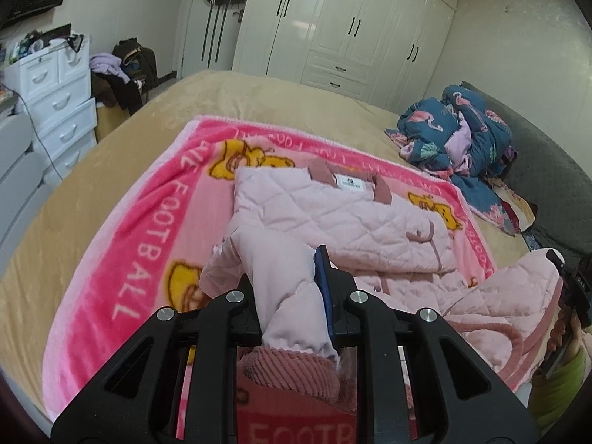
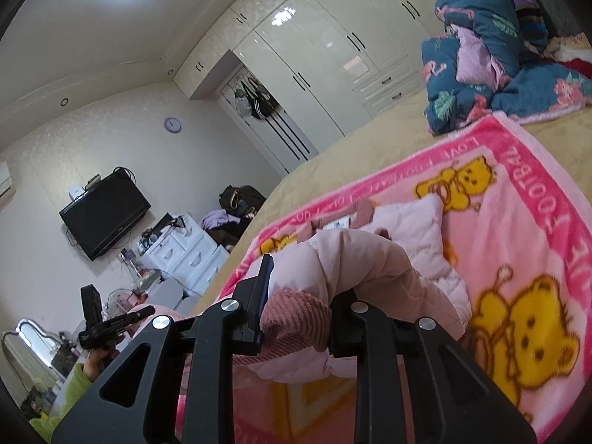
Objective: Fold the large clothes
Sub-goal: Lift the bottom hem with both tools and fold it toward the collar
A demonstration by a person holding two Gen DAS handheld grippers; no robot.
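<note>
A pale pink quilted jacket (image 1: 333, 218) lies collar-away on a pink cartoon-bear blanket (image 1: 148, 229), partly folded. My left gripper (image 1: 285, 281) is shut on one sleeve (image 1: 281, 259), lifted off the blanket, and its dusty-pink corduroy cuff (image 1: 288, 370) hangs toward the camera. My right gripper (image 2: 303, 285) is shut on the other sleeve (image 2: 355, 255) close to its corduroy cuff (image 2: 292, 307), also held up above the blanket (image 2: 536, 222). The jacket's body (image 2: 418, 222) lies flat beyond it. Each view catches the other gripper at its edge: the right gripper (image 1: 569, 288) and the left gripper (image 2: 111, 323).
The blanket covers a tan bed (image 1: 259, 96). A bundled blue flamingo quilt (image 1: 455, 129) sits at the bed's far right by a grey headboard (image 1: 547, 170). White drawers (image 1: 55, 92) and a clothes heap (image 1: 122, 74) stand left; a white wardrobe (image 1: 351, 26) fills the back wall.
</note>
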